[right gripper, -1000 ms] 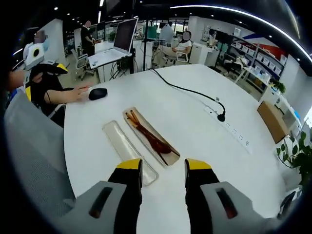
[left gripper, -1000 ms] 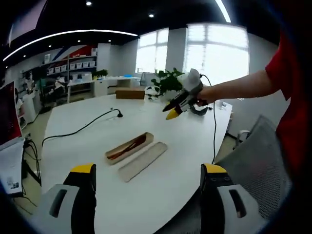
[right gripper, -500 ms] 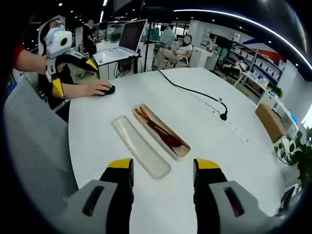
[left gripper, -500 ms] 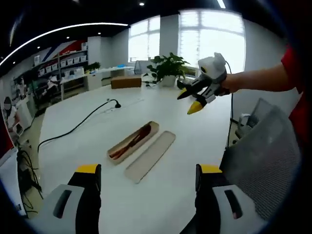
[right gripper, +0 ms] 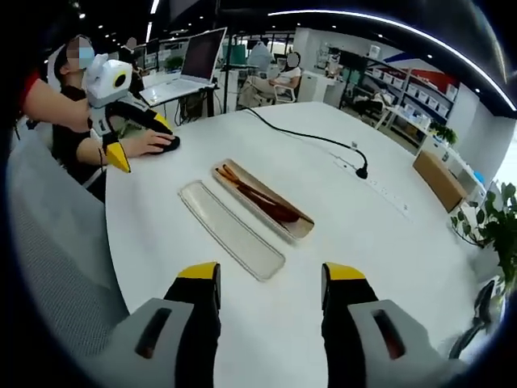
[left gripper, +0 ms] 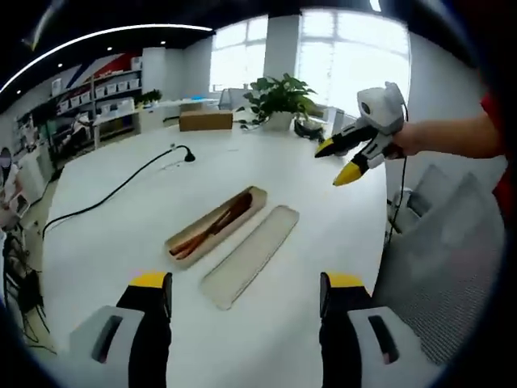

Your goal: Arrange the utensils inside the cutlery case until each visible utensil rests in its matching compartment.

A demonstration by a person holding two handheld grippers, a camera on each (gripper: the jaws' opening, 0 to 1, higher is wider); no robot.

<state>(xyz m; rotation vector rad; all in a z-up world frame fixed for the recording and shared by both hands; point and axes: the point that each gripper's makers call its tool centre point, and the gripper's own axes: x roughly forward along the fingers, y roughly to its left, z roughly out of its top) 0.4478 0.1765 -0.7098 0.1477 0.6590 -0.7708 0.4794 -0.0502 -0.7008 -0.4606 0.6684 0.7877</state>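
We are looking down at the round white worktop (left gripper: 97, 234), and the cutlery case (left gripper: 216, 227) lies open near its middle, its tray holding dark reddish utensils (right gripper: 257, 199) that run lengthwise along it. Just beside the tray, parallel and close enough that we cannot say whether they touch, lies the case lid (right gripper: 231, 229), flat and bare. We cannot make out separate compartments inside the tray, nor tell one utensil from another at this range, so whether each sits in its own slot is beyond us. By our reckoning the sorting is not begun: both tongs are up in the air, well apart from the case. The left tongs (left gripper: 241, 289) stand wide with nothing between the yellow tips; from the right gripper view we catch them across the worktop, near a person's hand on a mouse (right gripper: 166, 144). The right tongs (right gripper: 270, 279) are likewise spread and empty. A black cable (right gripper: 303, 135) trails across the far side.
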